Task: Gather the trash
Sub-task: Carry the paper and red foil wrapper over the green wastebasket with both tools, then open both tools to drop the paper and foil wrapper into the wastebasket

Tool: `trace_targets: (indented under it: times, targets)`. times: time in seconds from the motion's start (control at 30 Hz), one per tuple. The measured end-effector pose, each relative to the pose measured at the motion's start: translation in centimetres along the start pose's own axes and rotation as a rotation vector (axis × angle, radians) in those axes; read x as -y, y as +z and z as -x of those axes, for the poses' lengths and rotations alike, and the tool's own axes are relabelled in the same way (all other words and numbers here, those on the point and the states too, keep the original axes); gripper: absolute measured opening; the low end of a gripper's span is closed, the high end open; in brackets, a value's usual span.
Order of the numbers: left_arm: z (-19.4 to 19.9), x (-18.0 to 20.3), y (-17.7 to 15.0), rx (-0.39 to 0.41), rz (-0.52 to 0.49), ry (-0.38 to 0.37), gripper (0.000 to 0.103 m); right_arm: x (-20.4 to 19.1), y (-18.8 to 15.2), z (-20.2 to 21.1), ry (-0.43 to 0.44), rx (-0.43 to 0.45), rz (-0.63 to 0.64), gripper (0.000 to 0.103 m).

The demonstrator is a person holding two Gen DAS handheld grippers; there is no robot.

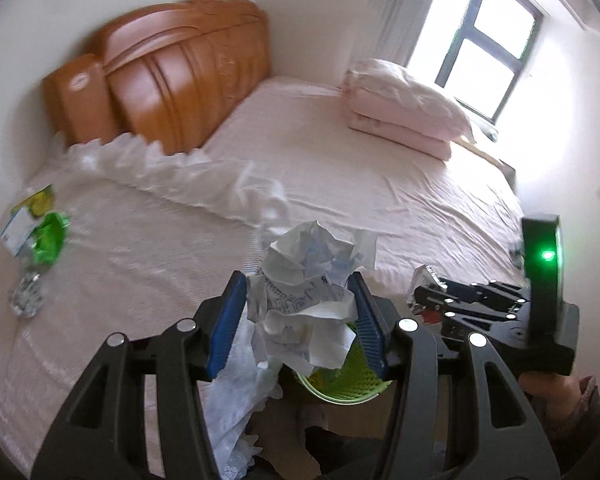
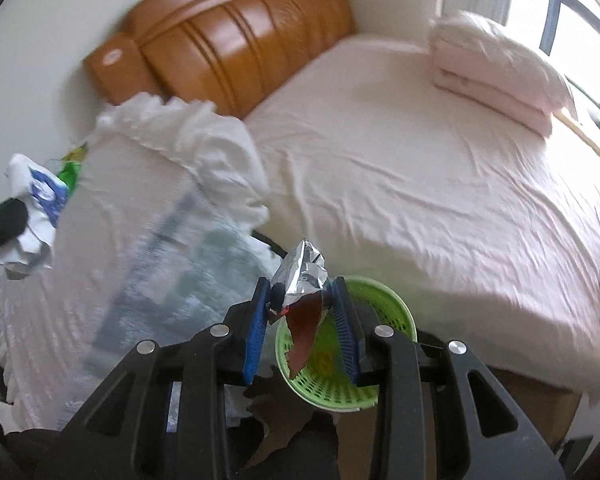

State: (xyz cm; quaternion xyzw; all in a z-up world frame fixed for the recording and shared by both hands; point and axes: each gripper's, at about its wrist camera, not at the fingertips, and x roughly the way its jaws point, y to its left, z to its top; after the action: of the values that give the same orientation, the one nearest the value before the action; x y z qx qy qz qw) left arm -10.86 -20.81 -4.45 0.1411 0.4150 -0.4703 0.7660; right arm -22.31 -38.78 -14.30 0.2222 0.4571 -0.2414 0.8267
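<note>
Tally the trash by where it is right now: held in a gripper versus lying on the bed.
Held in grippers: 2, paper wad in left gripper, foil wrapper in right gripper
On bed: 3, green wrapper, carton, clear wad
Total: 5

Daylight pours in from the window (image 1: 488, 40) at the upper right of both views and blows out to white glare, washing the bed (image 1: 340, 152) beside it. Fisheye bending curves the edges into dark corners. Motion blur smears the headboard (image 2: 236, 36) and the left side.
</note>
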Motion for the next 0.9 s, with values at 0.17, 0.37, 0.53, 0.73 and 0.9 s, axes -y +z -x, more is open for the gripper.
trace_targets:
  times: [0.17,0.37,0.53,0.73,0.9]
  targets:
    - [-1.5,2.1,0.4,-0.03,-0.046,-0.03,0.051,2.6,-1.3,-1.7,-0.006,-0.042,-0.046,0.041]
    - [-2.9,3.9,0.7,-0.057,-0.081,-0.052,0.051,4.0,-1.8,-2.4,-0.074,-0.039,-0.096,0.101]
    - [-3.9,5.1,0.9,-0.076,-0.112,-0.071,0.051,5.9,-1.8,-2.6,-0.1,-0.048,-0.163,0.101]
    - [-4.7,5.8,1.0,-0.092,-0.134,-0.093,0.051,8.7,-1.7,-1.5,-0.119,-0.029,-0.221,0.101]
    - [-5.2,6.4,0.9,-0.107,-0.153,-0.105,0.051,10.0,-1.7,-1.0,-0.146,-0.021,-0.247,0.101]
